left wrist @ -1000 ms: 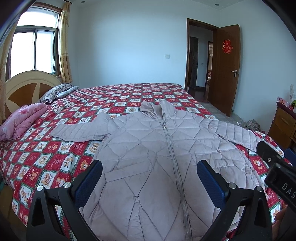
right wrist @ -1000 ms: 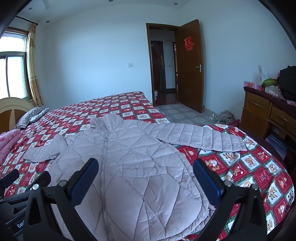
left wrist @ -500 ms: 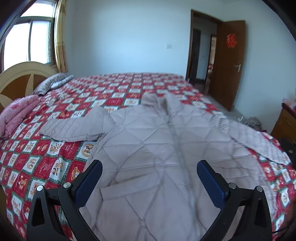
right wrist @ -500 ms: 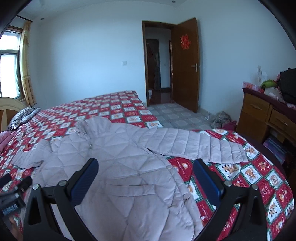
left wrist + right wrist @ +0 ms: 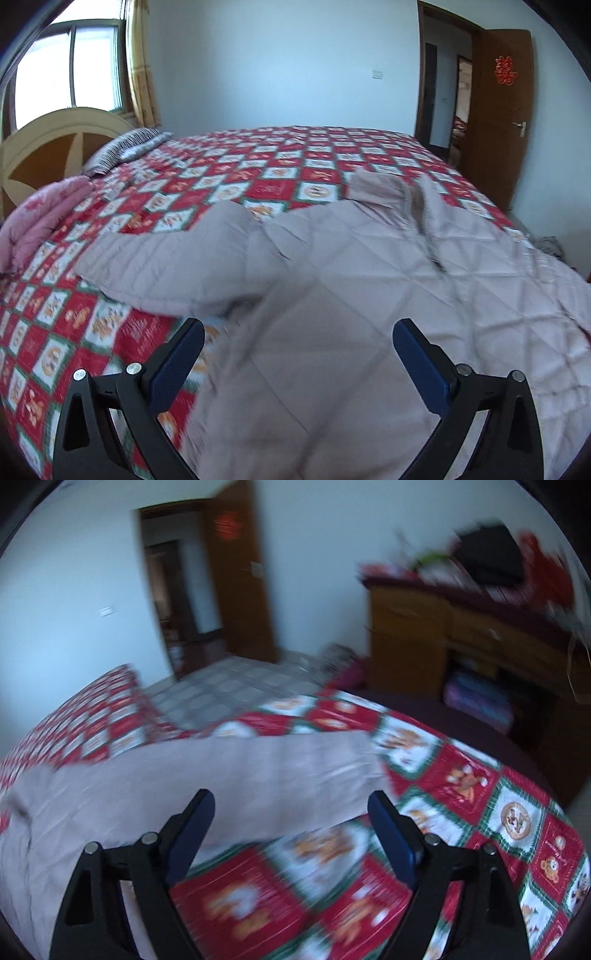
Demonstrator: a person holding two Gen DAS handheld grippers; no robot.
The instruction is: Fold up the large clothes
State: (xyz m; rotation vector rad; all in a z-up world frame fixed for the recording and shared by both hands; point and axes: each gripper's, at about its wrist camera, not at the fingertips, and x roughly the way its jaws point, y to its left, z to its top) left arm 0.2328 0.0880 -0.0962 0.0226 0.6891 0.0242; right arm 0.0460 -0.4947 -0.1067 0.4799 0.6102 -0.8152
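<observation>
From the left wrist, the left claw (image 5: 298,343) hangs spread wide with nothing pinched, pointing down over the quilted grey jacket (image 5: 369,295), which lies face up and zipped on the bed (image 5: 258,173) with its red patterned cover. The jacket's body runs away from the claw towards its collar (image 5: 391,188). Its left sleeve (image 5: 177,258) stretches out sideways, up and to the left of the claw; this hand is the nearer one to it.

From the right wrist, blurred, the right claw (image 5: 291,805) is also spread, though its jaws have just been closing a little, with nothing gripped between them. The right sleeve (image 5: 236,771) lies just ahead, its long axis crossing the view, its cuff end towards the right pad. A wooden dresser (image 5: 461,627) stands beyond the bed's edge. Each sleeve probably gets folded inward first
</observation>
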